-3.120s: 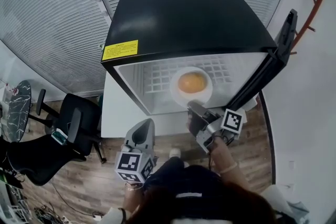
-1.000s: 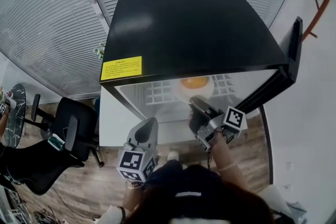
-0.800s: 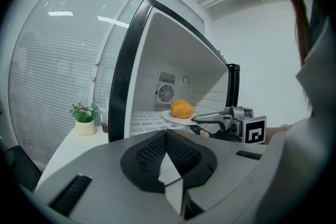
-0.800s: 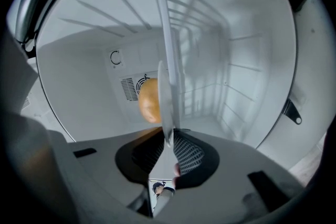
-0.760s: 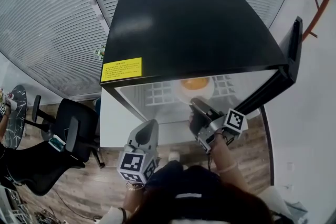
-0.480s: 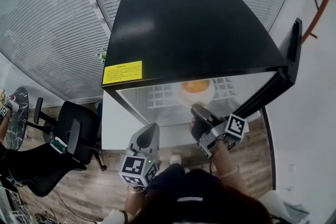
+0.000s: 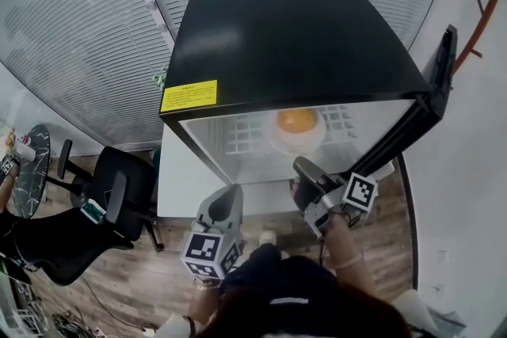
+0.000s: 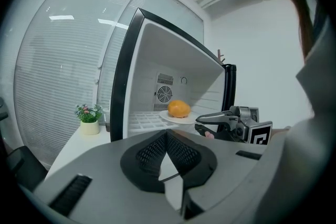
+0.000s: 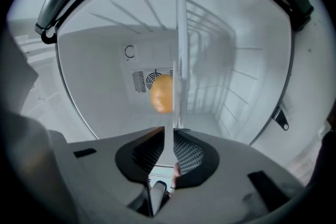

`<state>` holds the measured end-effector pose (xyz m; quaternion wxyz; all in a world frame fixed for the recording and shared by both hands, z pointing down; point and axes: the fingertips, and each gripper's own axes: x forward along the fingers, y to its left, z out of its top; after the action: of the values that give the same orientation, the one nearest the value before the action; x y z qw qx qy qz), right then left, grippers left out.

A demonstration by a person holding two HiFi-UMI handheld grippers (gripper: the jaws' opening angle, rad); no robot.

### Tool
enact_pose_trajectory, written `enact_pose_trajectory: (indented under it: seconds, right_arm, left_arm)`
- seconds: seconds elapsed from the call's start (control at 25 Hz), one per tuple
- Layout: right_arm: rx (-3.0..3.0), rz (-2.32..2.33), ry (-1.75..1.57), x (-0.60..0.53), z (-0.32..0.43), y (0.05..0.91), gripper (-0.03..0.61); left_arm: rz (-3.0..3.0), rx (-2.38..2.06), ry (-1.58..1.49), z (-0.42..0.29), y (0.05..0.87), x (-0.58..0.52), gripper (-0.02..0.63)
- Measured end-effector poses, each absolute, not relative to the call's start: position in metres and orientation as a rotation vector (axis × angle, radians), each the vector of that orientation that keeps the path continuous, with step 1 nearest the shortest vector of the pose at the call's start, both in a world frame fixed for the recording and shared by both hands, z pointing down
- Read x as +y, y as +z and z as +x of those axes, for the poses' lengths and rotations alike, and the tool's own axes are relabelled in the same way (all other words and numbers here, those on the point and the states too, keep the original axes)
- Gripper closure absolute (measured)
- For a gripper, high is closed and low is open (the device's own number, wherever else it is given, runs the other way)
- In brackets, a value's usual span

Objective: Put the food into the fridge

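A black-topped small fridge (image 7: 293, 36) stands with its door (image 7: 434, 83) swung open to the right. On its wire shelf sits a white plate (image 7: 295, 145) with an orange (image 7: 297, 120) on it. My right gripper (image 7: 303, 165) hovers just in front of the plate's near rim, apart from it, jaws slightly open and empty. In the right gripper view the plate (image 9: 178, 50) shows edge-on beyond the right gripper (image 9: 169, 131), with the orange (image 9: 161, 93) beside it. My left gripper (image 7: 230, 194) hangs lower left, shut and empty; the left gripper (image 8: 167, 134) faces the orange (image 8: 179, 108).
The fridge rests on a white counter (image 7: 170, 186). A small potted plant (image 8: 89, 119) stands left of the fridge. A black office chair (image 7: 119, 194) is on the wooden floor at lower left. Window blinds (image 7: 79, 28) run behind.
My right gripper has let go of the plate's rim and drawn back a little toward me. The plate with the orange stays on the shelf. The left gripper barely moved.
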<state>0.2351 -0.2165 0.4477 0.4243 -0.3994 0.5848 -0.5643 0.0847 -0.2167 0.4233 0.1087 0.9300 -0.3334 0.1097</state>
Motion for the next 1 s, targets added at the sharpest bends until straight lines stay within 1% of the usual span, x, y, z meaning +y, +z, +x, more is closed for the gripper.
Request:
enact_pose_trajectory:
  seconds: [0.44, 0.48, 0.52, 1.0]
  right_arm:
    - [1.563, -1.005, -1.356, -0.193, 0.227, 0.432, 0.534]
    - [1.574, -1.015, -1.350, -0.190, 0.226, 0.431, 0.545]
    - [1.588, -1.029, -1.344, -0.188, 0.225, 0.430, 0.575]
    - [1.805, -1.130, -1.205, -0.160, 0.203, 0.410, 0.583]
  left_arm:
    - [2.736, -1.017, 0.329, 0.077, 0.418, -0.188, 0.614]
    - [2.731, -1.017, 0.329, 0.077, 0.418, -0.185, 0.614]
    - [2.728, -1.018, 0.328, 0.076, 0.418, -0.182, 0.614]
    - [2.725, -1.073, 0.308, 0.060, 0.412, -0.153, 0.614]
